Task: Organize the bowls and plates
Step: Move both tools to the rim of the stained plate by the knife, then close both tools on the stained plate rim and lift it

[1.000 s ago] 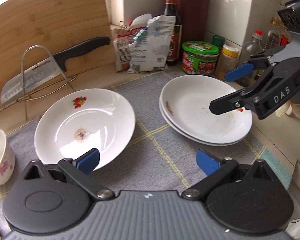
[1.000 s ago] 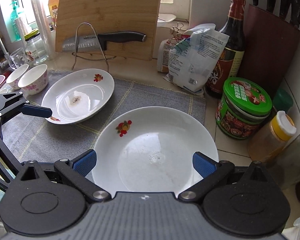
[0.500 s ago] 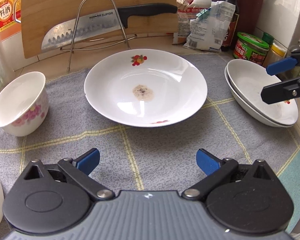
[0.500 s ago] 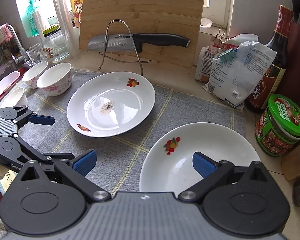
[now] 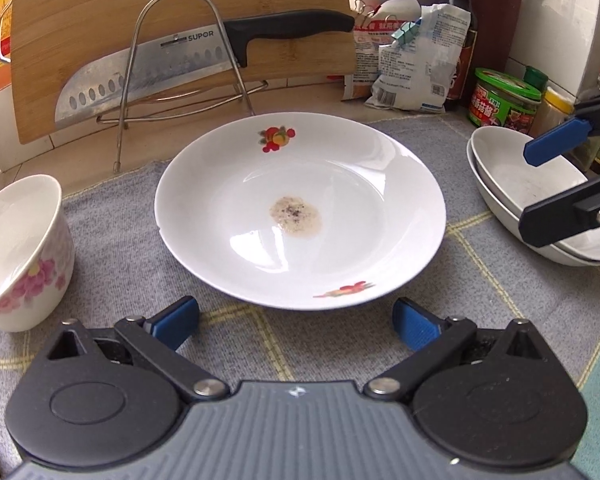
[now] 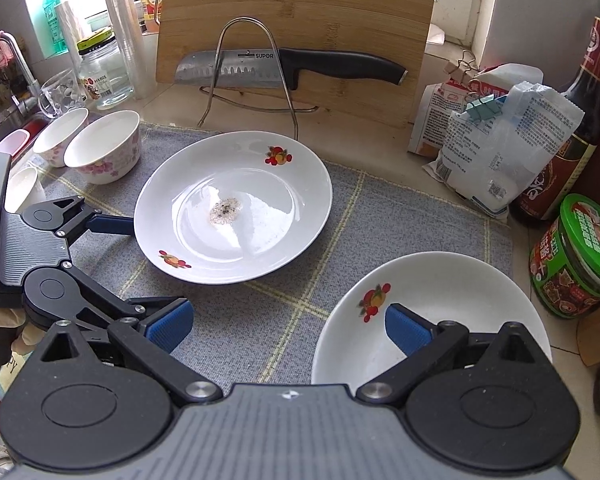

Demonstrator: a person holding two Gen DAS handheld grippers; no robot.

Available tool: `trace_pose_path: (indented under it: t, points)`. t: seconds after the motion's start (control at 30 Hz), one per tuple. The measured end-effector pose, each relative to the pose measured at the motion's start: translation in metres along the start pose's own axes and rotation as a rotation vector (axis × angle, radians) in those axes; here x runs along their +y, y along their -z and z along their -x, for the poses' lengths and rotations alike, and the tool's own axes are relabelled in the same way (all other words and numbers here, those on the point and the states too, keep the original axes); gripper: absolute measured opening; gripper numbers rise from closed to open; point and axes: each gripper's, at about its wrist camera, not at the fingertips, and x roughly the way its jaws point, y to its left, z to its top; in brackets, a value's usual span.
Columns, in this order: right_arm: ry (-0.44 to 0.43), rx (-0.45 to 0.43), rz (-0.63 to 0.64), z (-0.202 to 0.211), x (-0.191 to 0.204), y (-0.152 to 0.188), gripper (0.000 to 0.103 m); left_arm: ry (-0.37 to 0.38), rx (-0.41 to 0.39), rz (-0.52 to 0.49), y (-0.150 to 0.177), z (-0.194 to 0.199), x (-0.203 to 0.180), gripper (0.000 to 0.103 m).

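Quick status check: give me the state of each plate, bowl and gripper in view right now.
Left gripper: open, empty, at the single plate's near rim.
Right gripper: open, empty, above the stack.
Single plate: flat on the mat, dirty spot in centre.
Plate stack: two nested, upright.
Floral bowls: upright, side by side.

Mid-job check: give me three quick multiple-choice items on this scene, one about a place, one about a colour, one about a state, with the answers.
1. Where is the knife?
A. on the wire rack against the cutting board
B. in a plate
C. on the mat

2. Lid colour of the jar?
A. red
B. green
C. white

3. State of the left gripper?
A. shut on a bowl
B. open, near the soiled plate
C. shut on the plate

Answers: 1 A, its blade lies across the rack; 2 B, the lid is green; 3 B, the fingers are spread with nothing between them.
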Motion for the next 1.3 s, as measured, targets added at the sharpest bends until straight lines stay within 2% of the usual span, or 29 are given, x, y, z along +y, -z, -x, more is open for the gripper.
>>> trace_pose_path:
  t: [0.3, 0.73, 0.97, 1.3]
  points:
    - [-0.028, 0.027, 0.017, -0.027, 0.001, -0.027, 0.103, 0.024, -0.022, -0.064, -0.005, -0.007, 0.003, 0.103]
    - [-0.092, 0.107, 0.080, -0.085, -0.013, -0.070, 0.103, 0.029, -0.050, -0.068, -0.004, -0.008, 0.005, 0.103]
    - [-0.177, 0.163, 0.048, -0.120, -0.028, -0.086, 0.103, 0.028, -0.062, -0.068, -0.001, -0.005, 0.004, 0.103]
    - [-0.296, 0.161, 0.060, -0.133, -0.027, -0.104, 0.103, 0.031, -0.070, -0.072, 0.003, -0.002, 0.002, 0.103]
